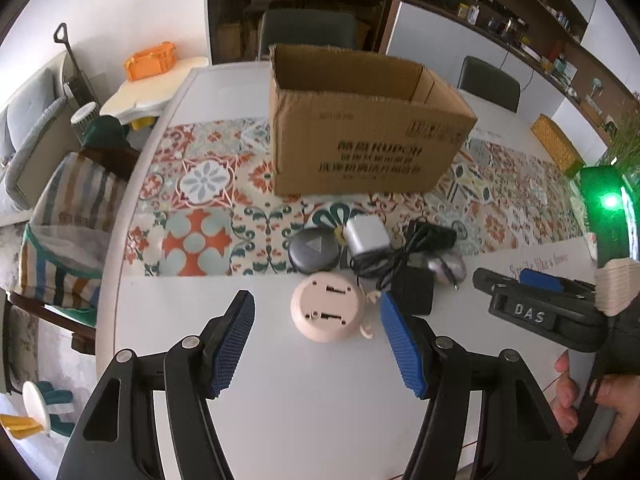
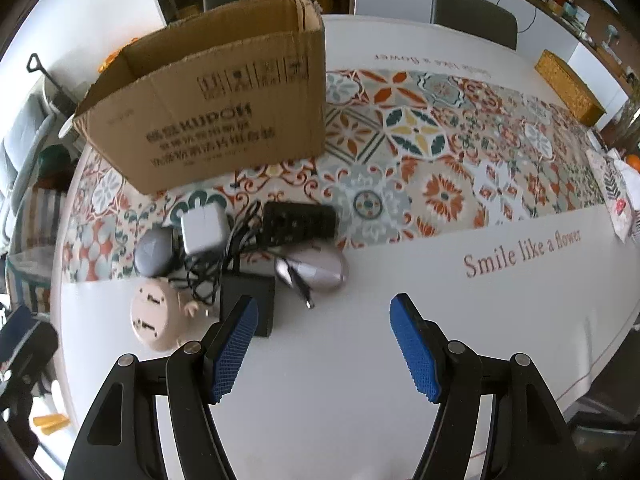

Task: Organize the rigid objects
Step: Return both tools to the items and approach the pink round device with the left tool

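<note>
An open cardboard box (image 1: 360, 136) (image 2: 216, 104) stands on the patterned table runner. In front of it lies a cluster: a round beige device (image 1: 328, 306) (image 2: 158, 318), a dark round case (image 1: 312, 250) (image 2: 154, 256), a white charger (image 1: 366, 234) (image 2: 202, 230), a tangled black cable (image 1: 388, 262) (image 2: 216, 264), a black adapter block (image 1: 414, 292) (image 2: 248, 300), a grey mouse (image 1: 450, 266) (image 2: 316, 268) and a black power strip (image 2: 300, 220). My left gripper (image 1: 318, 322) is open around the beige device, just above it. My right gripper (image 2: 324, 320) is open and empty, near the adapter; it also shows in the left wrist view (image 1: 520, 280).
The white oval table (image 2: 440, 320) bears the words "Smile like a flower". A yellow woven box (image 2: 568, 88) stands at the far right. Chairs (image 2: 474, 12) stand behind the table. A striped cushion (image 1: 68, 232) and an orange crate (image 1: 150, 60) lie off the left edge.
</note>
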Motion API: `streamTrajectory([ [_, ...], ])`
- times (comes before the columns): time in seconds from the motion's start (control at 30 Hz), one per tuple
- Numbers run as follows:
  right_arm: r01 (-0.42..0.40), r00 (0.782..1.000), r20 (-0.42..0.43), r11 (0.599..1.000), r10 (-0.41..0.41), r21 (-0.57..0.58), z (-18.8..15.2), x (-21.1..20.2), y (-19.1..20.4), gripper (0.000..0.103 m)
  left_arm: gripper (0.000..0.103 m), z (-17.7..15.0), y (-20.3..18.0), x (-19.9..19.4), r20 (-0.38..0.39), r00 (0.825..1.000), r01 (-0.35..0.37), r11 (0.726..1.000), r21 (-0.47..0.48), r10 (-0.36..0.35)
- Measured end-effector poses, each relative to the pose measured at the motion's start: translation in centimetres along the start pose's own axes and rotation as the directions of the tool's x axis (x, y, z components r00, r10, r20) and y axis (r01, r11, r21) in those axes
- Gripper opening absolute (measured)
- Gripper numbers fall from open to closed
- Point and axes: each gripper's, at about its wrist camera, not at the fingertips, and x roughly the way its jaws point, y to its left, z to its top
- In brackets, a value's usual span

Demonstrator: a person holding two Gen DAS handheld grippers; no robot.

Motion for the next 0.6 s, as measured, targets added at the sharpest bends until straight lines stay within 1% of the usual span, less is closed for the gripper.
streamTrajectory([
  [0.23, -0.001, 1.000, -0.028, 1.000, 0.001, 0.016, -1.5, 0.6, -0.4, 0.069, 0.065, -1.1, -0.3, 2.7, -0.084, 0.996, 0.016, 1.000, 0.023, -0.014],
  [0.5, -0.008, 0.997, -0.081, 0.999, 0.011, 0.036, -3.1, 2.5, -0.5, 0.069, 0.065, -1.7, -1.3, 6.6, -0.192, 0.980, 0.063, 0.997, 0.055, -0.051],
  [0.6, -0.022, 0.995, -0.100, 0.999, 0.026, 0.044, -3.4, 3.2, -0.5, 0.069, 0.065, -1.7, -1.6, 7.9, -0.209, 0.976, 0.068, 0.995, 0.072, -0.052],
])
